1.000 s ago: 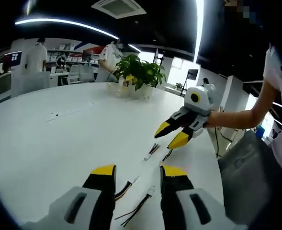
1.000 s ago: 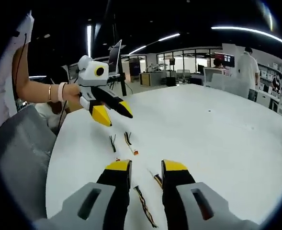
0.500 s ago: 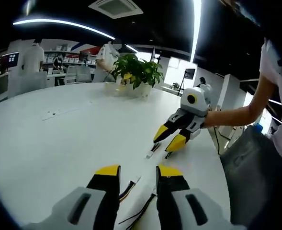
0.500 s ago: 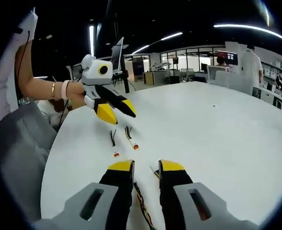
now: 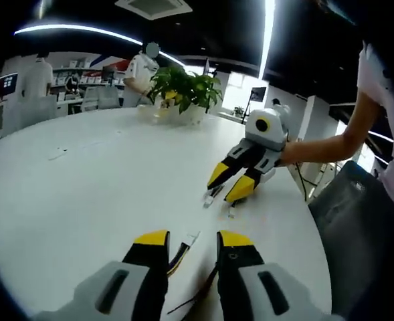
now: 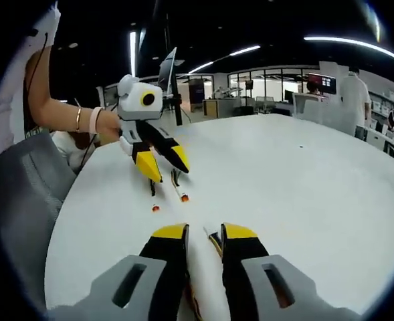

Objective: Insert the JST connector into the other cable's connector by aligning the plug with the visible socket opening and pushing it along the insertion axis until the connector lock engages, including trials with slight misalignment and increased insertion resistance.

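Both grippers lowered toward cables since 1 s ago, jaws apart, nothing gripped; left gripper (image 5: 188, 239) to be centred over white connector (image 5: 192, 238) at 12 o'clock, right gripper (image 6: 203, 231) likewise.

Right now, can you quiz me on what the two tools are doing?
1. True or false: the left tool is shut on a cable.
2. What stands at the far side of the table? A) plant B) lamp C) box
3. Fill in: the right tool has its jaws ____.

Key: 1 false, it is open and the cable lies on the table; 2 A; 3 open.
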{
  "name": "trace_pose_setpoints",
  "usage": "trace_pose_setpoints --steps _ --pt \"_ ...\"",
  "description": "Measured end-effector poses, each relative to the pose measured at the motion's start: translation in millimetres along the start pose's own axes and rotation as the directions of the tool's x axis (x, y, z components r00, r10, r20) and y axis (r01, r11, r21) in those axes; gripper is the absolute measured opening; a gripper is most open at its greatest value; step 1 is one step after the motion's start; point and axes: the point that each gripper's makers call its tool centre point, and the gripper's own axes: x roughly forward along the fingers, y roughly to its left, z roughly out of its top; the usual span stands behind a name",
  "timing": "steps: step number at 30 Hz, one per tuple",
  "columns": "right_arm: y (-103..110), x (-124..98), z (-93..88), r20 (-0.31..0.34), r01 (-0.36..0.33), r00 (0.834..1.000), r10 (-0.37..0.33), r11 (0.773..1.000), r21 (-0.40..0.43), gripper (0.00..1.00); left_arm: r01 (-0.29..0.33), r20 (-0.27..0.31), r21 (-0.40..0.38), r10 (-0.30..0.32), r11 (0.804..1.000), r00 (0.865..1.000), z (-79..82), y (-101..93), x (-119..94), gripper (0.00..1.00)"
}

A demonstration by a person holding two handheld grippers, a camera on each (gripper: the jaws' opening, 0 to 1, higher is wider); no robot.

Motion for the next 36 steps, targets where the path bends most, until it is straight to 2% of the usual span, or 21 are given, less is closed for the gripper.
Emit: trace_pose_setpoints --steps 8,13,15,19,22,25,36 --pt "0 2 -4.2 0.004 -0.011 1.000 0.011 1.000 0.010 0.16 0.012 0.015 0.007 -0.013 1.000 1.000 -0.6 4.1 4 0.22" --pt "-3 3 -7.8 -0.001 -0.011 1.000 0.011 1.000 0.003 0.13 0.003 -0.012 0.005 -0.003 1.000 1.000 -8.2 8.7 7 0.22" --pt "-5 3 -10.0 -0.015 -0.006 1.000 0.006 1.000 -0.030 0.11 0.002 -0.015 0.011 -0.001 1.000 1.000 -10.1 8.9 7 0.21" --pt "-2 6 -10.3 -0.021 -0.011 1.000 0.010 0.999 -0.038 0.11 0.011 -0.011 0.026 -0.011 1.000 1.000 -10.7 7.3 9 0.19" --pt "-2 6 -9.9 -0.020 -0.011 1.000 0.010 0.999 -0.039 0.11 0.006 0.022 0.062 -0.008 0.998 1.000 -6.0 8.3 10 0.15" --pt "0 7 -7.8 -0.008 -0.021 1.000 0.020 0.999 -0.031 0.09 0.007 0.031 0.081 -0.009 0.997 0.999 -4.4 7.7 11 0.12" --pt "-2 6 -11.0 -0.022 -0.018 1.000 0.017 0.999 -0.039 0.09 0.033 -0.002 0.124 -0.033 0.992 0.999 -13.2 5.1 13 0.09"
